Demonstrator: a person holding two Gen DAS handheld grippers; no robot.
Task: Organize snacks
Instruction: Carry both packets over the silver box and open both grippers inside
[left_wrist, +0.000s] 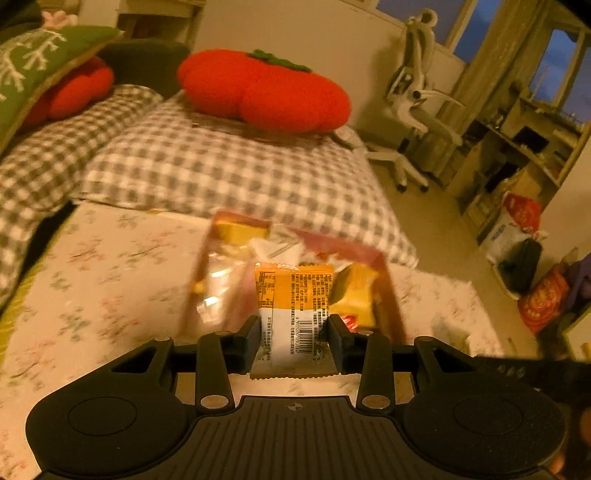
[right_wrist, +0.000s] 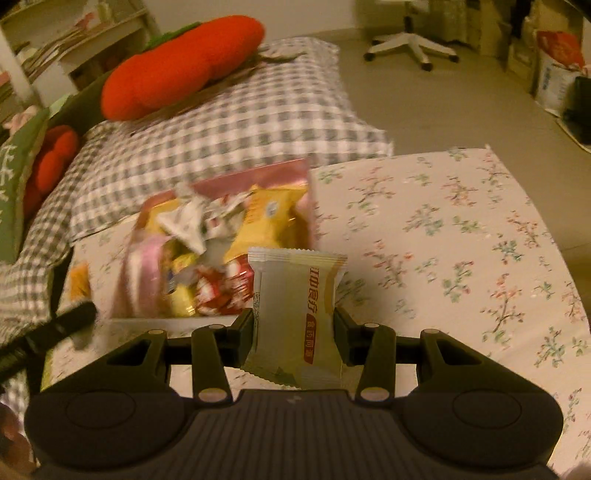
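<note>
In the left wrist view my left gripper (left_wrist: 293, 328) is shut on an orange-and-white snack packet (left_wrist: 293, 299) with a barcode, held upright just in front of a pink box (left_wrist: 386, 269) full of wrapped snacks. In the right wrist view my right gripper (right_wrist: 294, 326) is shut on a pale green-and-cream snack packet (right_wrist: 295, 314) with red lettering, at the near right corner of the same pink box (right_wrist: 258, 177). The box sits on a floral bed sheet (right_wrist: 461, 240). The other gripper's black body (right_wrist: 70, 317) shows at the left edge.
Checked pillows (left_wrist: 229, 170) lie just behind the box, with a red tomato-shaped cushion (left_wrist: 266, 92) on top. A green cushion (left_wrist: 33, 70) is at far left. An office chair (left_wrist: 410, 107), shelves and bags (left_wrist: 517, 221) stand on the floor to the right of the bed.
</note>
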